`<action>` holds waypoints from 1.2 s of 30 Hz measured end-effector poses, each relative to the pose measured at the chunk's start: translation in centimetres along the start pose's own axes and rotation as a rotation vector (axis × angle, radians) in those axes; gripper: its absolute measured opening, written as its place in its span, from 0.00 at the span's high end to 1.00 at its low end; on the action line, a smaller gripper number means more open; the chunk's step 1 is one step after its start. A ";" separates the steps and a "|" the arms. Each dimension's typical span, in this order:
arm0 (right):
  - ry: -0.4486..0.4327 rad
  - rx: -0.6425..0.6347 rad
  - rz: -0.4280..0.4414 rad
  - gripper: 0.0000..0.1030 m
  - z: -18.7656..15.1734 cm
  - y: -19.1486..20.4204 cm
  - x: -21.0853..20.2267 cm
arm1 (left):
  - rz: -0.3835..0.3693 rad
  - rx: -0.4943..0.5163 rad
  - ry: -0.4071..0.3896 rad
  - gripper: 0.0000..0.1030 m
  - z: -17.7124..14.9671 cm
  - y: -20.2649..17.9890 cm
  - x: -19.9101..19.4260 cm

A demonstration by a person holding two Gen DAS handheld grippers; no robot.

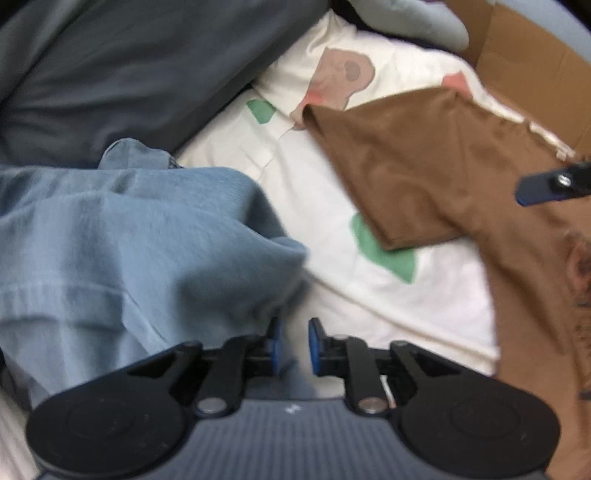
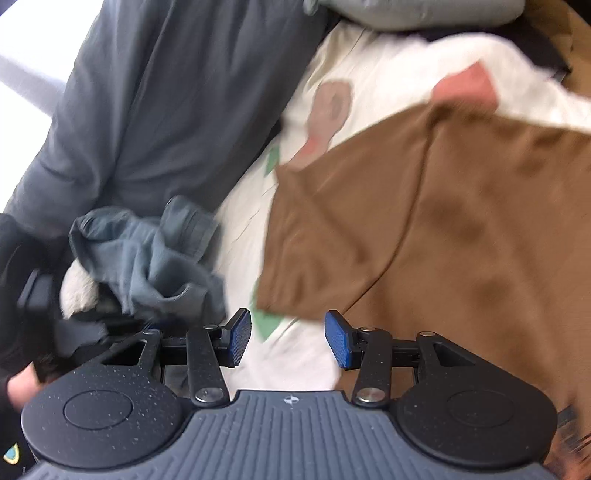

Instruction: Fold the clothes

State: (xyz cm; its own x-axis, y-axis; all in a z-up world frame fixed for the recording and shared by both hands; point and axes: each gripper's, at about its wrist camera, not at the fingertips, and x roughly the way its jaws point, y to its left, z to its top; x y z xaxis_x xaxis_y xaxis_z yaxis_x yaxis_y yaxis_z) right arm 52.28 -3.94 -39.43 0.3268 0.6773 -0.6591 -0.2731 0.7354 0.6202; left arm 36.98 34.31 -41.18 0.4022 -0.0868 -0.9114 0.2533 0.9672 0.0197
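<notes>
A brown T-shirt lies spread on a white patterned bedsheet, its sleeve pointing toward me. It also fills the right of the right wrist view. A light blue garment is bunched at the left, just ahead of my left gripper, whose jaws stand a little apart with nothing between them. My right gripper is open and empty above the sheet, at the brown shirt's near edge. Its fingertip shows in the left wrist view over the shirt. The blue garment hangs crumpled in the right wrist view.
A dark grey quilt lies along the far left, also in the right wrist view. A cardboard box stands at the back right. A pale pillow lies at the head of the bed.
</notes>
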 end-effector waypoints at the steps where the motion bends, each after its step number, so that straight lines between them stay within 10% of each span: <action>1: -0.010 -0.004 -0.014 0.50 0.5 -0.5 -0.3 | -0.013 -0.014 -0.004 0.82 -0.2 -0.5 -0.3; 13: -0.090 -0.039 -0.212 0.50 5.3 -5.6 -3.1 | -0.107 -0.187 -0.143 0.50 2.4 -3.3 1.6; 21: -0.119 -0.039 -0.327 0.50 6.6 -8.6 -4.7 | -0.151 -0.310 -0.135 0.49 3.6 -3.8 5.7; 24: -0.138 -0.014 -0.376 0.50 7.0 -10.1 -5.3 | -0.155 -0.393 -0.140 0.52 3.3 -3.6 6.4; 27: -0.148 0.006 -0.408 0.50 7.5 -11.4 -5.7 | -0.148 -0.415 -0.146 0.89 3.4 -3.6 6.6; 36: -0.125 0.006 -0.447 0.50 8.2 -13.5 -4.9 | -0.082 -0.299 -0.229 0.94 6.4 -2.9 4.0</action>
State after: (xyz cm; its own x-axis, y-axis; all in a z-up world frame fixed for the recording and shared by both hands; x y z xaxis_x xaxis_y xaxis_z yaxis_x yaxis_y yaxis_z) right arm 61.78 -17.41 -41.08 0.5180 0.2858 -0.8062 -0.0757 0.9542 0.2896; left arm 43.46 29.63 -42.25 0.5863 -0.1853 -0.7886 0.0389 0.9788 -0.2010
